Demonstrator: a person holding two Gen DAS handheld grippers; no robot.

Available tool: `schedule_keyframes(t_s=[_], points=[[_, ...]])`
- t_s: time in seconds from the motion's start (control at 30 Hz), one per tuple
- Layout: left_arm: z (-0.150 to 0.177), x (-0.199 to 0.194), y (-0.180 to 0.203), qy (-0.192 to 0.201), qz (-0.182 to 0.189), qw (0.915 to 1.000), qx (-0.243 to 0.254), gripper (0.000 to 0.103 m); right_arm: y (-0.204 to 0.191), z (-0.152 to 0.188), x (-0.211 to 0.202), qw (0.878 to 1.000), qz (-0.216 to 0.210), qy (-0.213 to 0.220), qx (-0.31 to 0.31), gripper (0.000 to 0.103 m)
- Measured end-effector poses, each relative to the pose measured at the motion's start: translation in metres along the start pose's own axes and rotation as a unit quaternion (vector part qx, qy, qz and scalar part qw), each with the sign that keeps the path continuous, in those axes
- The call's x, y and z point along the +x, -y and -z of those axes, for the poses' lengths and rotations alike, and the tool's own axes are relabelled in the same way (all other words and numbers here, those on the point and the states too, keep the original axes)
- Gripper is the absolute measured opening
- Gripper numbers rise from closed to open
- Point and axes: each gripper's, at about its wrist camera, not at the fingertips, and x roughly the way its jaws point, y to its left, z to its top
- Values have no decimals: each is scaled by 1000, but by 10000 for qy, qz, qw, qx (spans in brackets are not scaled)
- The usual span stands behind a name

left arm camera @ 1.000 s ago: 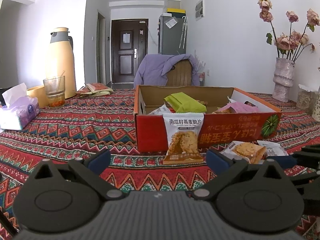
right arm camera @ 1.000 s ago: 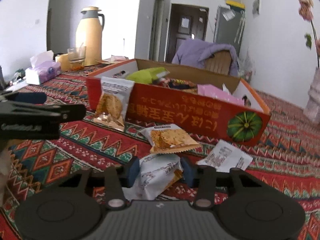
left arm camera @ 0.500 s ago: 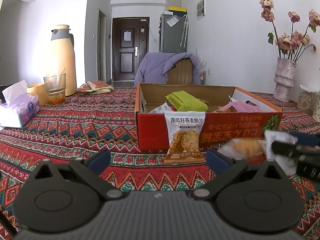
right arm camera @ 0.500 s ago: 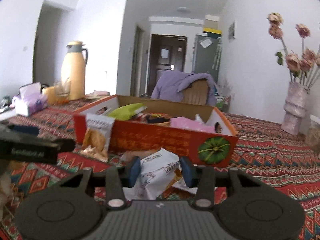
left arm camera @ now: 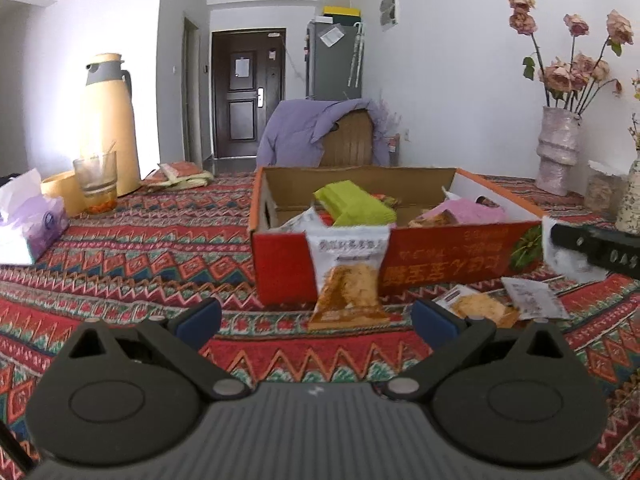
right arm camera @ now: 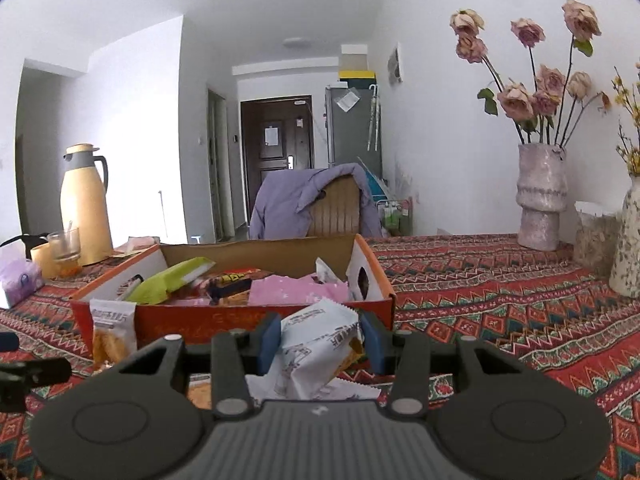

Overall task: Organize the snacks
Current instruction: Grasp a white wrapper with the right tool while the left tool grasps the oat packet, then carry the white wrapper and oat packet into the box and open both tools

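The right claw (right arm camera: 318, 338) was clamped on a crinkly white snack packet (right arm camera: 316, 350), held up just in front of the open red cardboard box (right arm camera: 224, 320); the left claw (left arm camera: 316, 320) stayed apart, holding nothing.

A worktop under a red zigzag-patterned woven cloth (left arm camera: 132, 264) carries, ahead of the left tool (left arm camera: 316, 316), a red cardboard box (left arm camera: 440, 264), loose cracker packets (left arm camera: 476, 306), and far left a tissue pack (left arm camera: 28, 224).

We are seeing a bench cloth (left arm camera: 132, 264) zigzagging in red, teal and cream. We are looking at a box (left arm camera: 460, 258) showing red outside and brown cardboard inside, a green packet (left arm camera: 354, 204), a pink packet (right arm camera: 298, 292), a cream-yellow flask (left arm camera: 108, 120), and a white printed wrapper (right arm camera: 316, 350) between blue-padded black tool fingers (right arm camera: 269, 338).
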Motion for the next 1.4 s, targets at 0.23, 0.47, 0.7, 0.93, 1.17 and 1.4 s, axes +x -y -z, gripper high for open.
schedule_keyframes(t_s=[0.23,0.47,0.7,0.93,1.17,1.4], points=[[-19,25,15,-315,-69,9995,-44,103,-1,8,3,10000,-12,26,-61,44],[-28,60,26,-626,-267,9976,-142,103,1,8,0,9999,-89,121,15,44],[-27,81,28,-837,-473,9950,-275,88,-1,9,-1,9998,-129,132,-18,44],[-25,86,20,-998,-206,9940,-402,44,-2,9,-1,9998,-149,122,-32,44],[-23,68,15,-818,-72,9957,-435,44,-2,8,0,9998,-155,115,-43,44],[-23,45,12,-651,128,9967,-477,44,-3,8,0,9998,-156,129,-66,44]])
